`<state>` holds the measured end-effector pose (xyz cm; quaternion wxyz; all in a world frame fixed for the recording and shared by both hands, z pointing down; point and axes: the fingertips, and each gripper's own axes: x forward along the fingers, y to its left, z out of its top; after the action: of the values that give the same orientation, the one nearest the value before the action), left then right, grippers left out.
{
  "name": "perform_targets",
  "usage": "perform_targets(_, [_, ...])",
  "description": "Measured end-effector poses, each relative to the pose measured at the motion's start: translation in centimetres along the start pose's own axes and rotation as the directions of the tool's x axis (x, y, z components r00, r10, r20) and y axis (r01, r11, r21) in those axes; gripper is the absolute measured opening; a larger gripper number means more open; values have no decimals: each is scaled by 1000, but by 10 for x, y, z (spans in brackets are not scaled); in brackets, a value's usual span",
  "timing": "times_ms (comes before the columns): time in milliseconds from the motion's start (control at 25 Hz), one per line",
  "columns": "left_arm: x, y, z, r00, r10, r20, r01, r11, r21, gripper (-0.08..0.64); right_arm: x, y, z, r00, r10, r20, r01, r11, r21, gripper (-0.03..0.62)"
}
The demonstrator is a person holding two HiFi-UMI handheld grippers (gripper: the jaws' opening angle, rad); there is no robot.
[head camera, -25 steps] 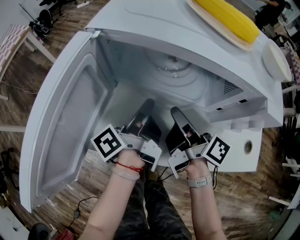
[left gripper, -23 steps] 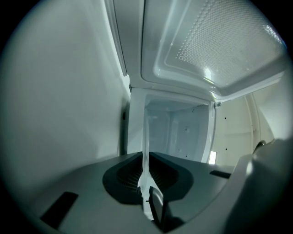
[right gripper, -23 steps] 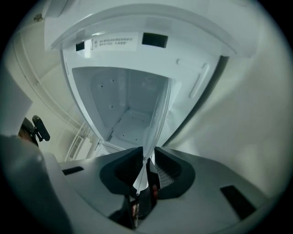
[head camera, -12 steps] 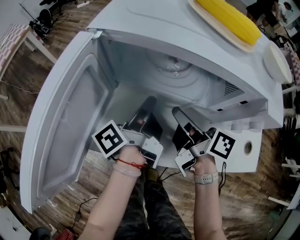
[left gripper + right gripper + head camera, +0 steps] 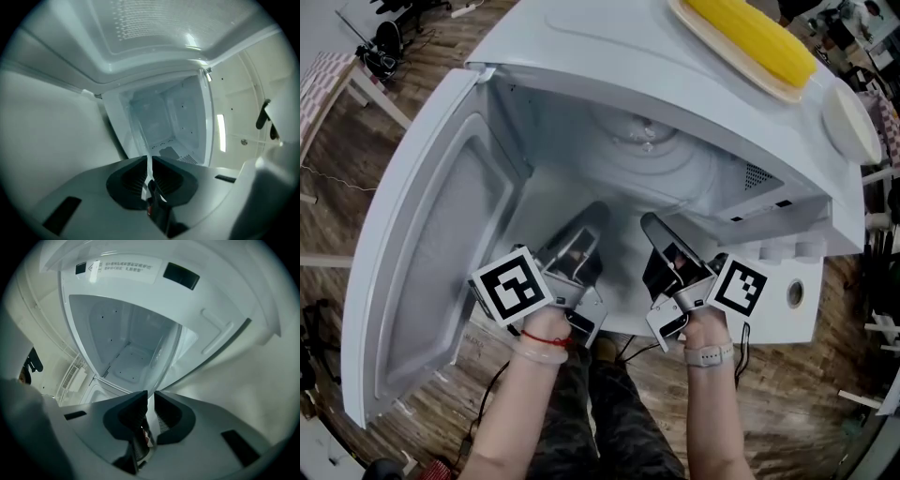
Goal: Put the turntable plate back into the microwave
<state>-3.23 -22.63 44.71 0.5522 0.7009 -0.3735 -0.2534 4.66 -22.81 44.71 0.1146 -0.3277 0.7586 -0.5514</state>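
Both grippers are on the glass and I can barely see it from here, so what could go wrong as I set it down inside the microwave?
1. The left gripper and right gripper each pinch only the thin near rim of the turntable plate, so the clear glass could tilt or slip out.
2. The plate is hard to see against the white cavity of the microwave. It may strike a wall or land off centre.

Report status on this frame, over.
Both shut on turntable plate rim: left gripper, right gripper. Plate inside microwave cavity, seating unclear. Door wide open, no obstruction seen.
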Motion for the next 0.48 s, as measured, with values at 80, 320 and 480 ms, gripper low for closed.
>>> perform_targets(80, [2,-9,-3,998,-19,-63,24,996,89,37,1,-1,2,1000,-6,6,6,1000,0,60])
perform_targets(320, [13,-16,-22,974,35,-224,28,962,271,37,4,1,2,1000,-11,2,11,1000,-11,61])
perform_targets(480, [20,-14,-29,961,84,-262,9,943,334,36,5,1,1,1000,-17,4,17,1000,-14,61])
